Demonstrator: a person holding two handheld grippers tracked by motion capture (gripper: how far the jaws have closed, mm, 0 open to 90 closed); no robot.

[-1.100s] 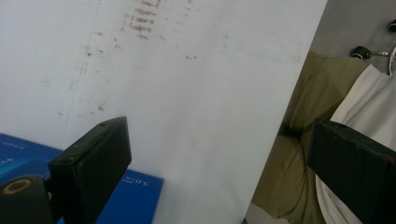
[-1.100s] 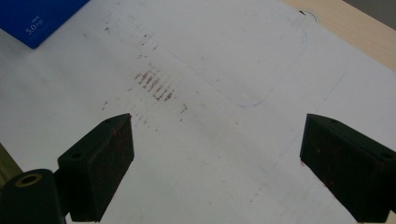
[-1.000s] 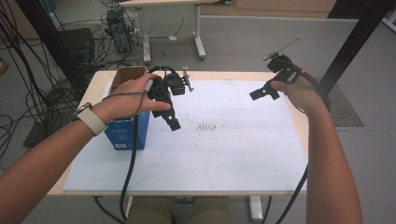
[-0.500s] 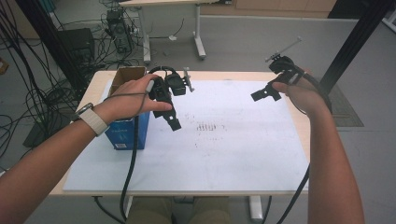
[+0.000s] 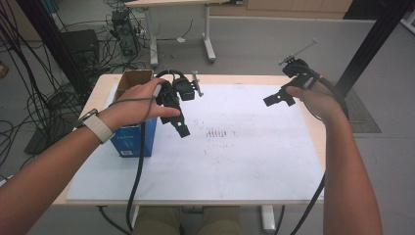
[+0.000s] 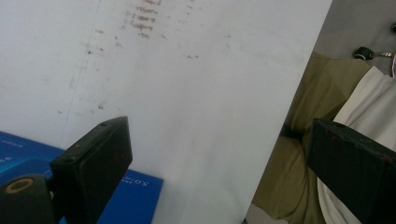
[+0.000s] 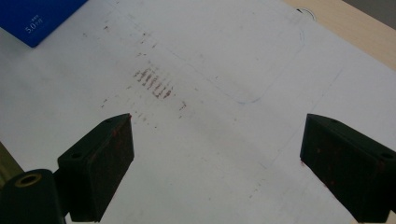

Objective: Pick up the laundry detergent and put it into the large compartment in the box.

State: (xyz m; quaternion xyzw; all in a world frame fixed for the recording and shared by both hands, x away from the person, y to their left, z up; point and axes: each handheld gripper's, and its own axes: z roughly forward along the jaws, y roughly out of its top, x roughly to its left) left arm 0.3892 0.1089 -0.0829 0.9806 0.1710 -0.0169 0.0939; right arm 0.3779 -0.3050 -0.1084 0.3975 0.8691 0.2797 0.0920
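My left gripper (image 5: 177,117) hangs over the left part of the white sheet (image 5: 235,161), held in a hand beside the blue box (image 5: 131,139). Its jaws stand wide apart with nothing between them (image 6: 219,135); under them lie the white sheet (image 6: 187,93) and a corner of the blue box (image 6: 135,196). My right gripper (image 5: 288,93) hovers above the sheet's far right corner. It is open and empty too (image 7: 217,128), looking down on reddish-brown smudges (image 7: 154,84) on the sheet.
The blue box has an open cardboard top (image 5: 134,81) and stands at the table's left edge. The wooden table edge (image 5: 235,78) frames the sheet. Cables trail from both grippers. A second table's legs (image 5: 208,44) and cable clutter (image 5: 29,98) are on the floor beyond.
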